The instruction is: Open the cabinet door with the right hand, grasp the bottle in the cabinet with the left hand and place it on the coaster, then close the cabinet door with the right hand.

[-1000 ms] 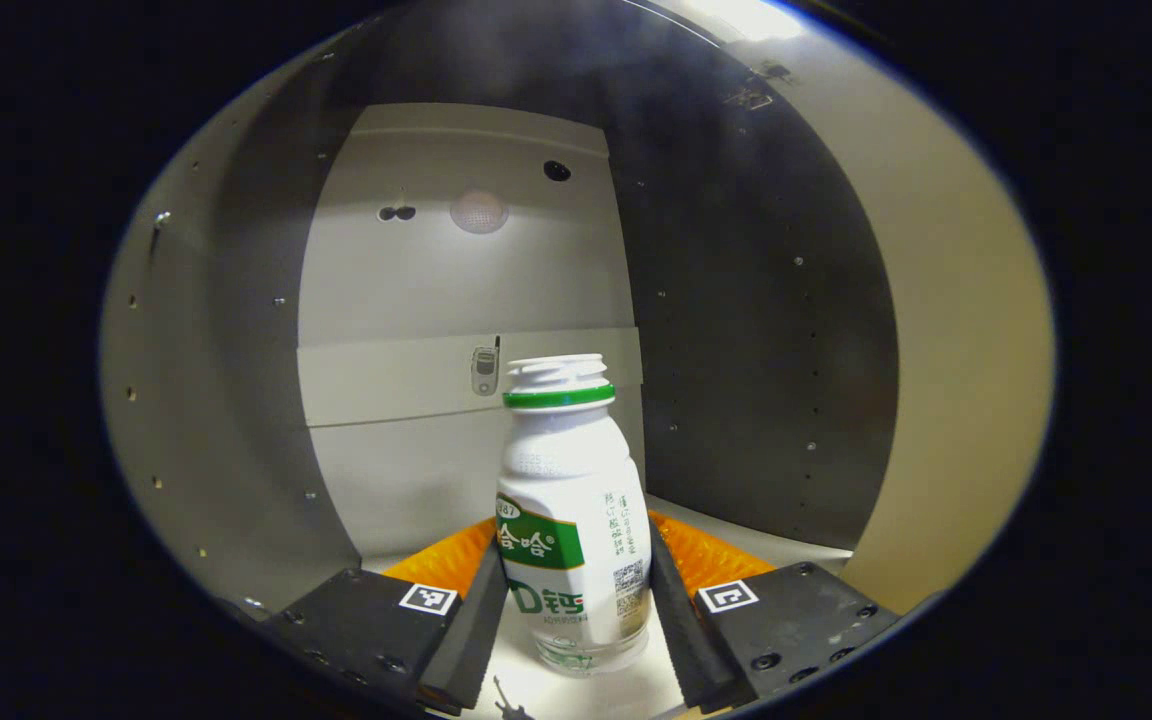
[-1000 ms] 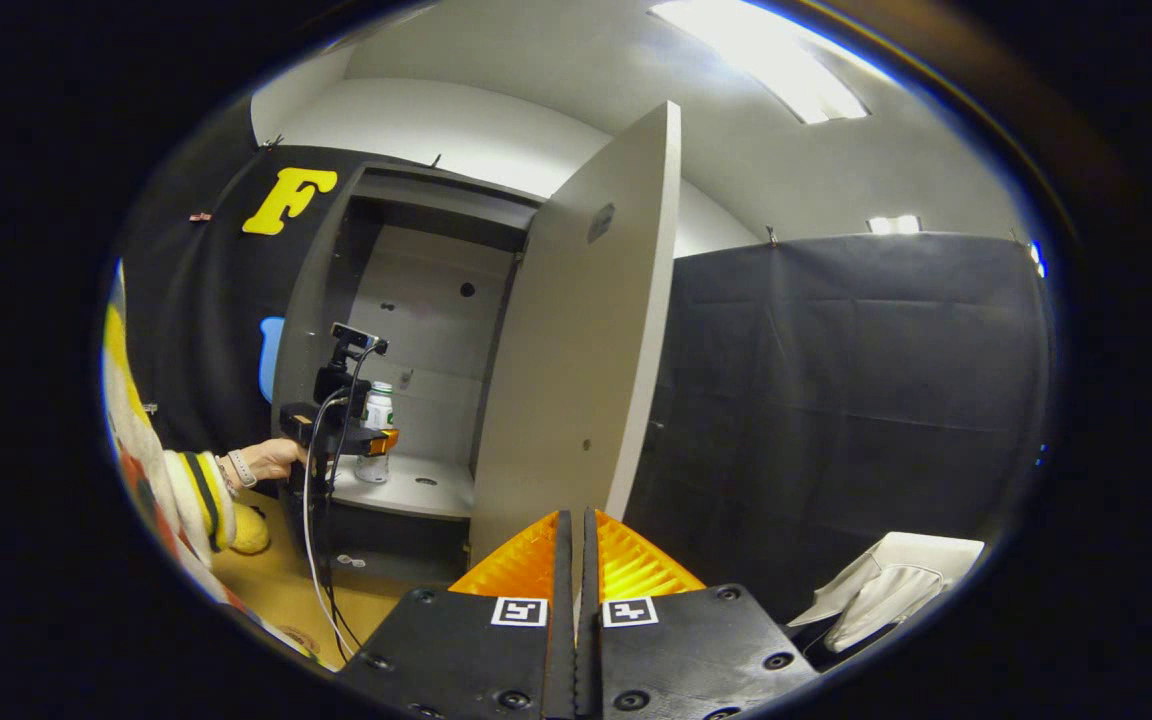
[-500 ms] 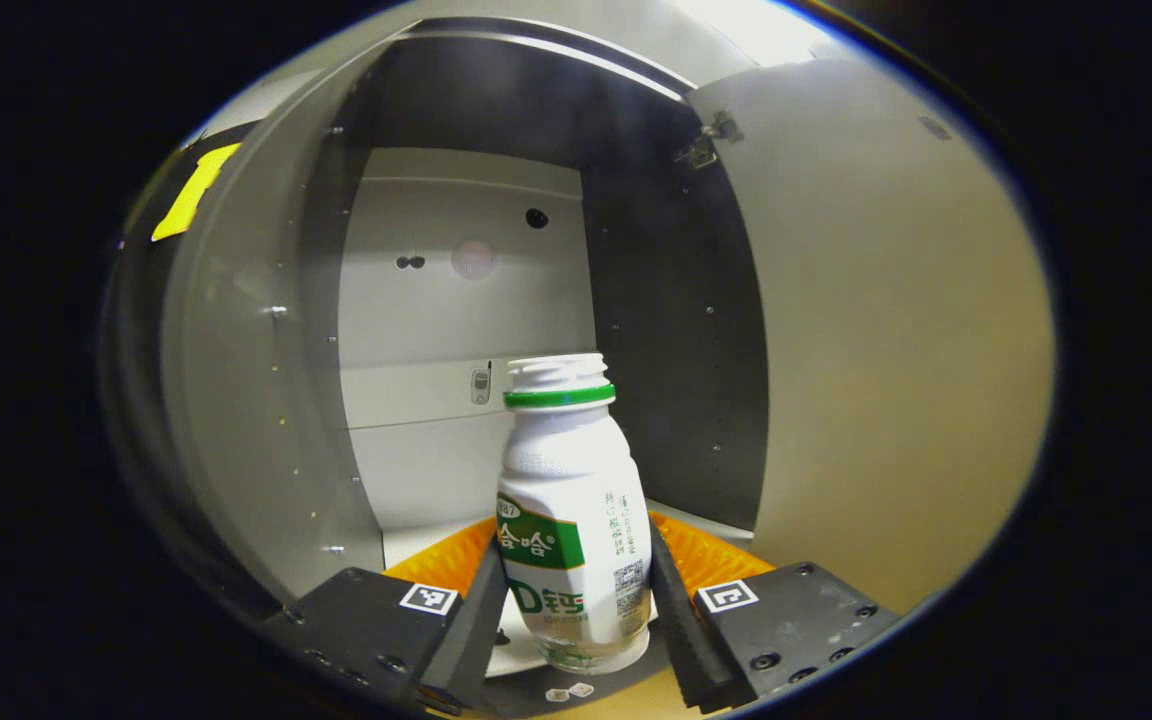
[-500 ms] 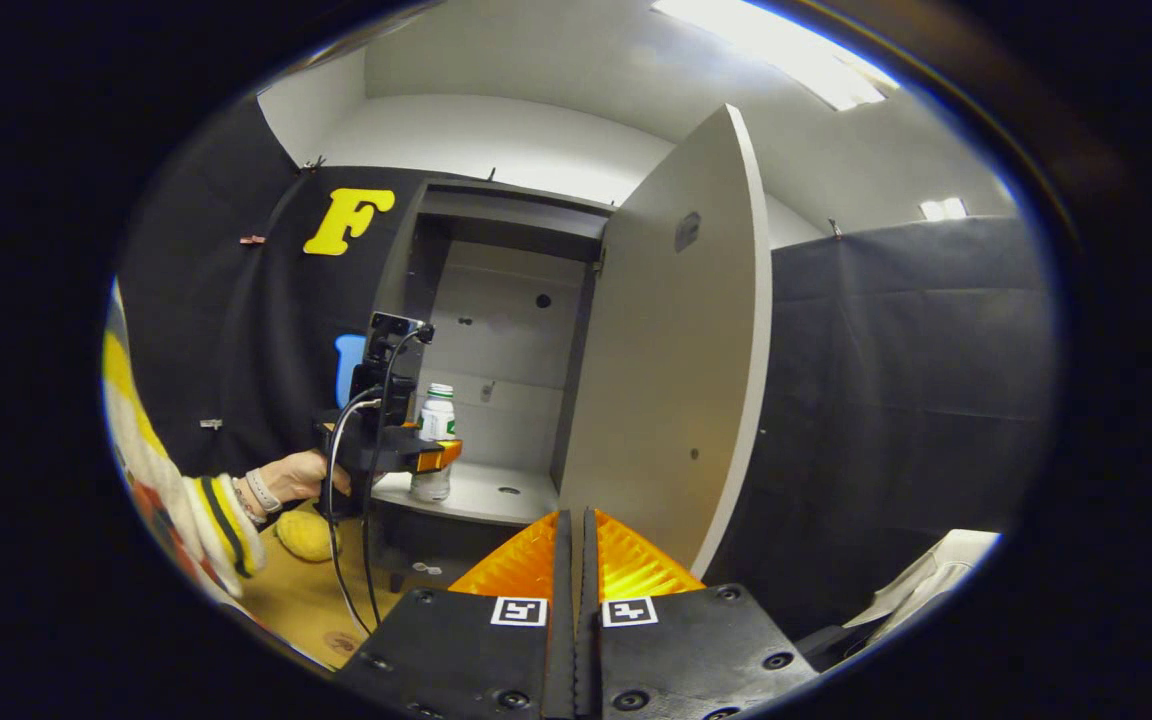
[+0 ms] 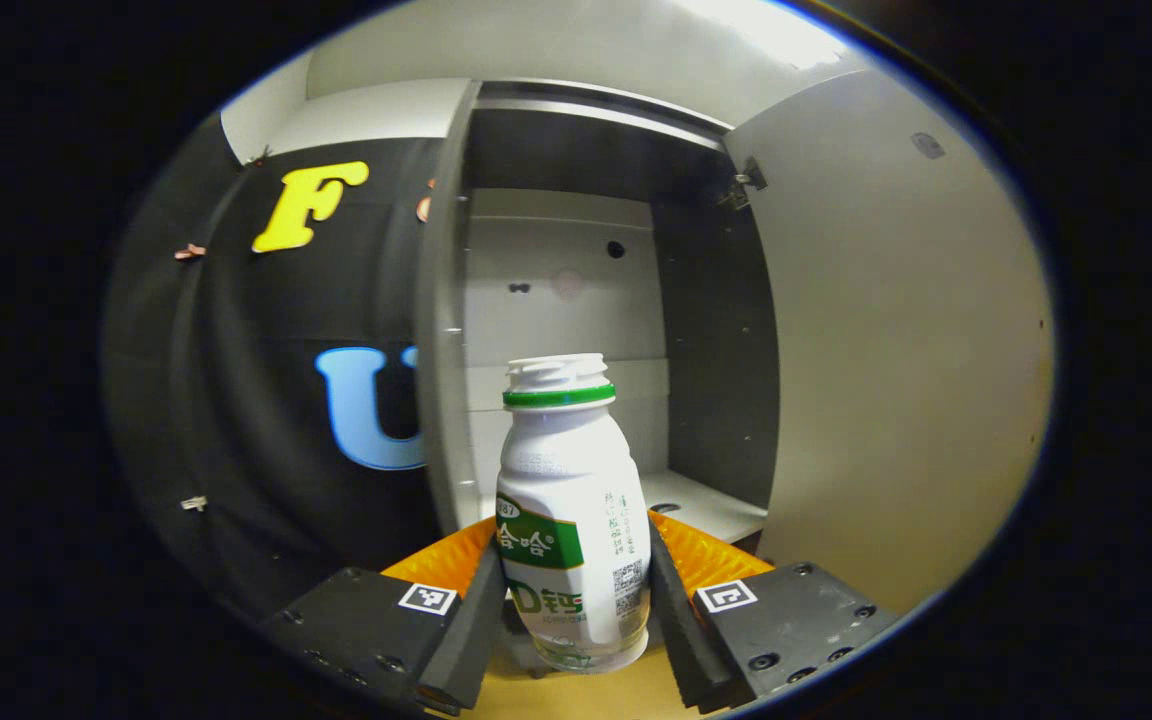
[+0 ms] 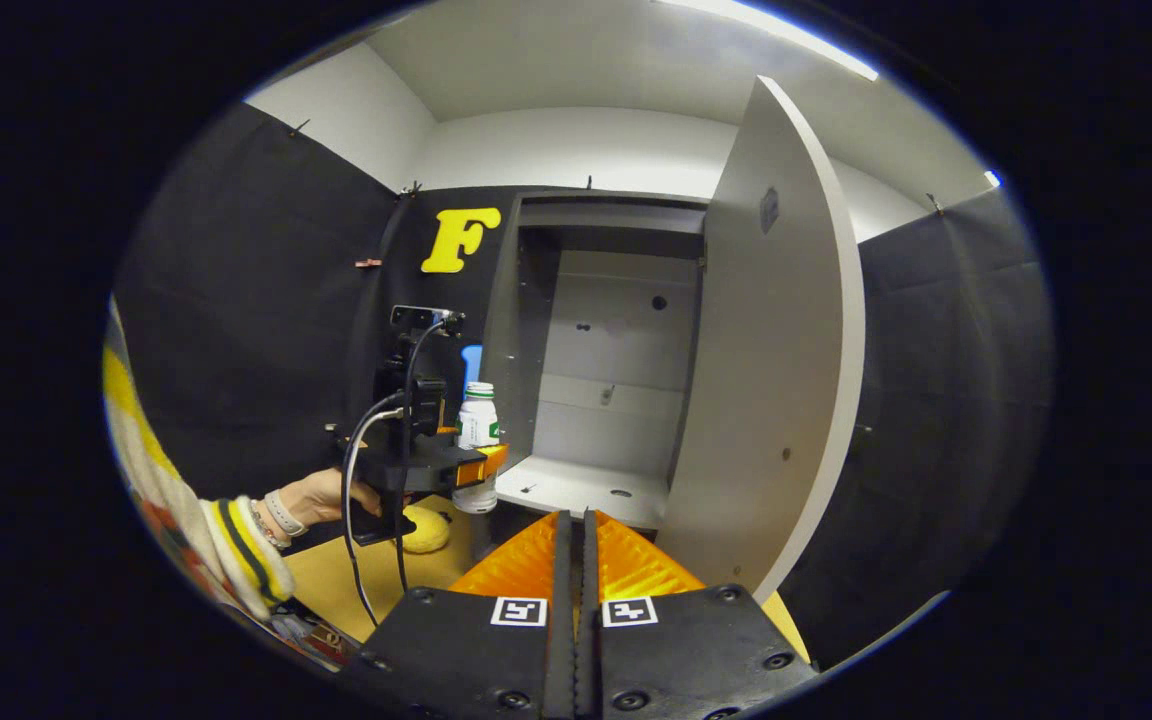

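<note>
The left gripper is clamping the upright bottle, holding it just outside the open cabinet; the right gripper is resting closed, nearer the door.

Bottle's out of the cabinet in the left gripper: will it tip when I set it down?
Possibly. The bottle is tall for its narrow base, so it could topple if released tilted. It hangs upright between the left gripper fingers, which helps. It looks near empty, probably light and easily knocked.
</note>
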